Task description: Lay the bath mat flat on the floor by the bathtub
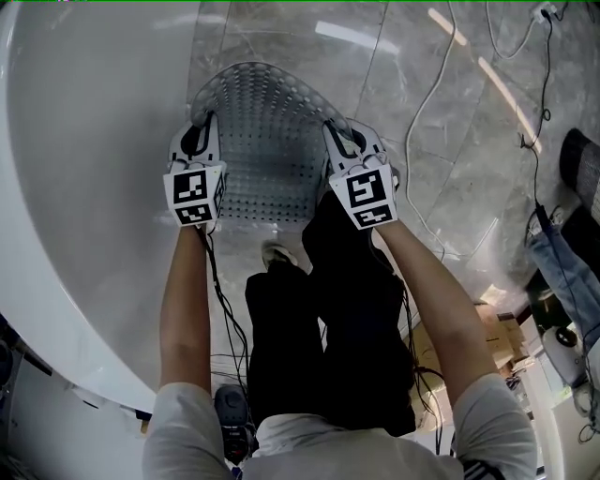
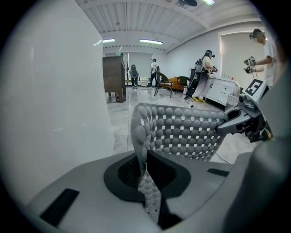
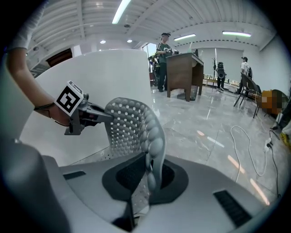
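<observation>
The left gripper has its jaws closed tight on one corner of the bath mat. The right gripper pinches the opposite corner the same way. The grey, knobbly mat stretches between the two pairs of jaws and curves away ahead of them, over the floor just beside the bathtub.

Glossy marble floor; brown cabinet; strip lights.
</observation>
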Action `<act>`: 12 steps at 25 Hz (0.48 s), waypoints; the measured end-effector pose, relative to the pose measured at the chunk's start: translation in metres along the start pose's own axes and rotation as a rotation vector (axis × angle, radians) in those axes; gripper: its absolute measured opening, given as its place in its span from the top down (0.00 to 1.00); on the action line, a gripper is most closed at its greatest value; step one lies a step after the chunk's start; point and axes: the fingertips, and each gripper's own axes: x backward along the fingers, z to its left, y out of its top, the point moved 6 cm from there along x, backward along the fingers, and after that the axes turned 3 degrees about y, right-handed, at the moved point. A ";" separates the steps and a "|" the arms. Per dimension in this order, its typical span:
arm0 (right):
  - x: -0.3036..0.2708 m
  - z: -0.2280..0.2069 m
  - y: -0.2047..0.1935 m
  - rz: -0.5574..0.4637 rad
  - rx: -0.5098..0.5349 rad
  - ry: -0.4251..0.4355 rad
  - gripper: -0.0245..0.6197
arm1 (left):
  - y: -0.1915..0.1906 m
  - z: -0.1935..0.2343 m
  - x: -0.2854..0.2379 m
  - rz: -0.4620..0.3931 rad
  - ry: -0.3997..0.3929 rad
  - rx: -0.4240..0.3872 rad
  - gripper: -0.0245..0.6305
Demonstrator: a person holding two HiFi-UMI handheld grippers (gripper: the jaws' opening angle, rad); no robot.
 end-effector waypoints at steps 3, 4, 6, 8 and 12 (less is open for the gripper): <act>-0.013 -0.006 -0.006 -0.022 0.014 0.005 0.93 | -0.004 0.003 -0.016 -0.018 0.003 -0.012 0.92; -0.019 -0.010 -0.008 -0.035 0.018 0.003 0.93 | -0.005 0.005 -0.023 -0.029 0.006 -0.017 0.92; -0.029 -0.014 -0.014 -0.058 0.021 -0.002 0.93 | -0.012 0.007 -0.033 -0.052 0.018 -0.015 0.92; -0.037 -0.017 -0.021 -0.079 0.017 -0.006 0.93 | -0.020 0.009 -0.041 -0.071 0.032 -0.001 0.92; -0.057 -0.029 -0.029 -0.129 0.033 -0.027 0.93 | -0.023 0.014 -0.065 -0.113 0.062 -0.045 0.92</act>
